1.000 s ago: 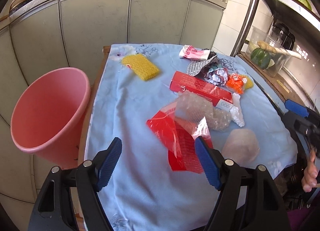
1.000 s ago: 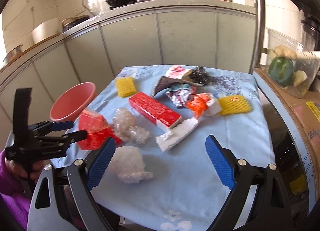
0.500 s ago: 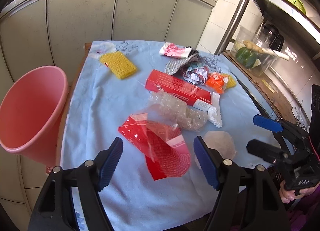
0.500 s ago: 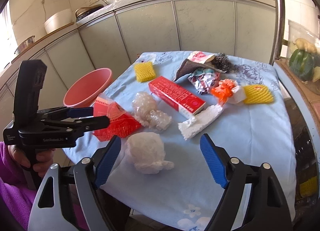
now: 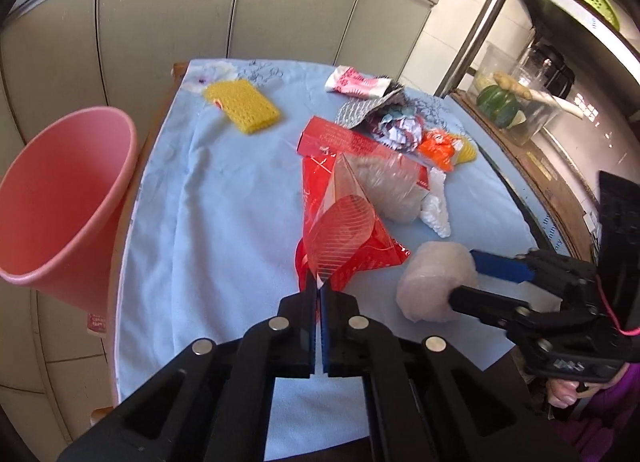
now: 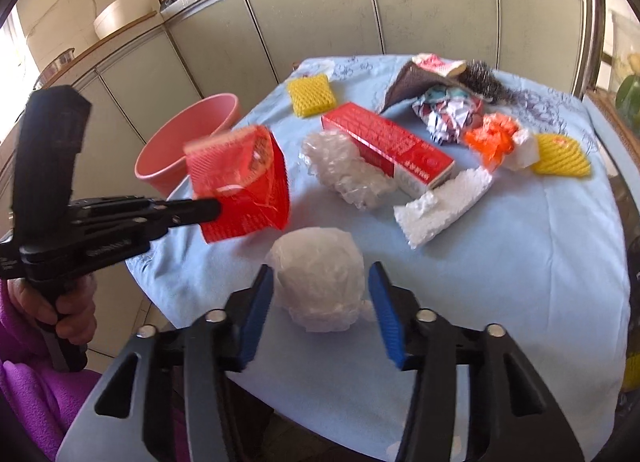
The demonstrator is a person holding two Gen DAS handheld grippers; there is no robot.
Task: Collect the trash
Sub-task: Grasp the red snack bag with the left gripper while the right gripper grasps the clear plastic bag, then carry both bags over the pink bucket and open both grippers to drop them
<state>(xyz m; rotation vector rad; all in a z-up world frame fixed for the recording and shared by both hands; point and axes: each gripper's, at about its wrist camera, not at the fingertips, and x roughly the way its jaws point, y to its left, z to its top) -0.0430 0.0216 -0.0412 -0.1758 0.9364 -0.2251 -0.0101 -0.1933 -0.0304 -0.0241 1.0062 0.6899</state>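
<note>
My left gripper (image 5: 319,294) is shut on a corner of the red plastic bag (image 5: 344,234), which stands up off the blue cloth. From the right wrist view, that left gripper (image 6: 216,206) holds the red plastic bag (image 6: 240,186) in front of the pink bin (image 6: 180,142). My right gripper (image 6: 320,268) is closing around a white crumpled plastic wad (image 6: 320,278), and its blue pads touch both sides. The left wrist view shows the right gripper (image 5: 464,275) pinching that wad (image 5: 432,282) near the table's front edge.
The pink bin (image 5: 60,202) stands off the table's left edge. On the blue cloth (image 5: 220,222) lie a red box (image 5: 340,140), bubble wrap (image 6: 344,174), yellow foam nets (image 5: 242,106), white foam (image 6: 440,206) and an orange wrapper (image 6: 492,138). A shelf with vegetables (image 5: 500,106) is at the right.
The left jaws have shut on the red bag and pulled it upright. The right gripper has come down over the white wad, and its jaws have narrowed onto it.
</note>
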